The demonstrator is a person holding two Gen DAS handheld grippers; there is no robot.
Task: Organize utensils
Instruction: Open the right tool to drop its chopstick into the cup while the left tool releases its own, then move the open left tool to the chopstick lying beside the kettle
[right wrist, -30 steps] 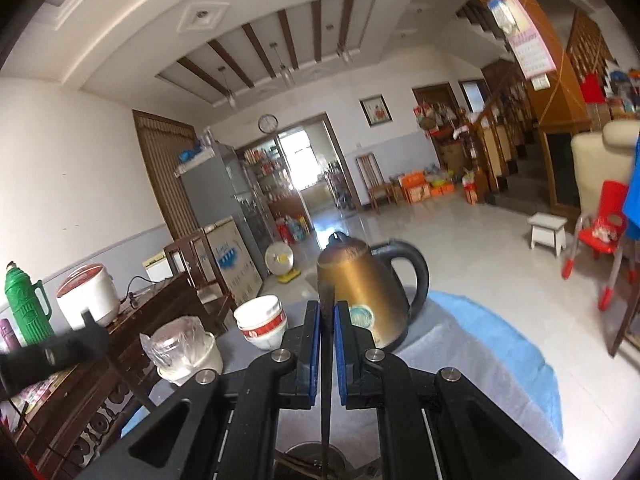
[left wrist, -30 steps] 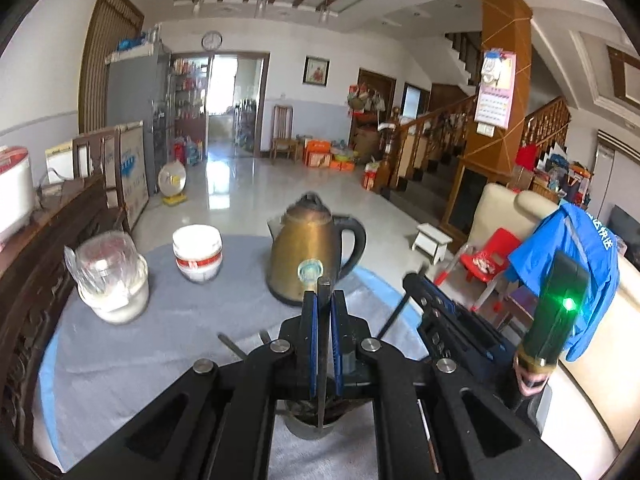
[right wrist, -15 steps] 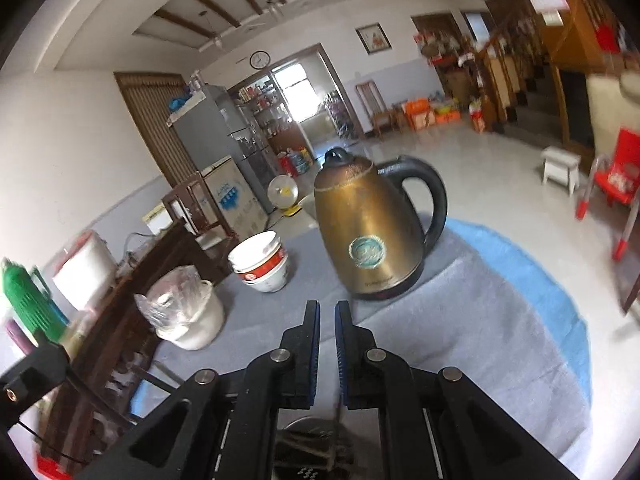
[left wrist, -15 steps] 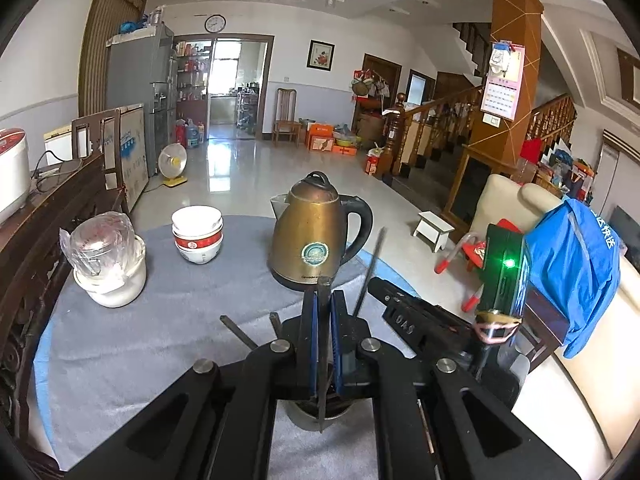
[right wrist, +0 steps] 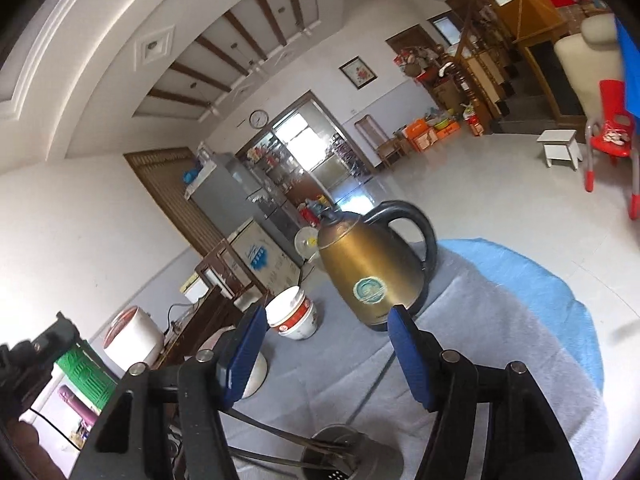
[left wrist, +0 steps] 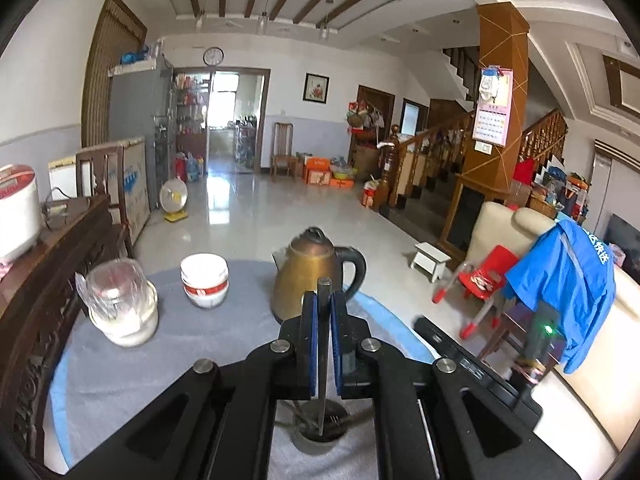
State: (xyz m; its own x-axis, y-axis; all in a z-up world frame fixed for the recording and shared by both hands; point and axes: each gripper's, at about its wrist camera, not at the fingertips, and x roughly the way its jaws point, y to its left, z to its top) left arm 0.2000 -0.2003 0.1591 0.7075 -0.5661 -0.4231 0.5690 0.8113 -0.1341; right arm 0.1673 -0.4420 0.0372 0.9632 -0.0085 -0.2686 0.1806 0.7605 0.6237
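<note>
Since a second ago the right gripper [right wrist: 328, 344] has dropped its utensil and its fingers have just been opening, now spread with nothing between them, while the left gripper [left wrist: 324, 344] has risen, fingers pinching a thin dark utensil [left wrist: 323, 360] upright above the metal holder [left wrist: 320, 432]. That holder [right wrist: 340, 452] already contains several slim utensils, perhaps chopsticks, on the grey-clothed counter [left wrist: 224, 344] near a brass kettle [left wrist: 312, 276], stacked bowls [left wrist: 204, 280] and a wrapped jar [left wrist: 120, 304].
</note>
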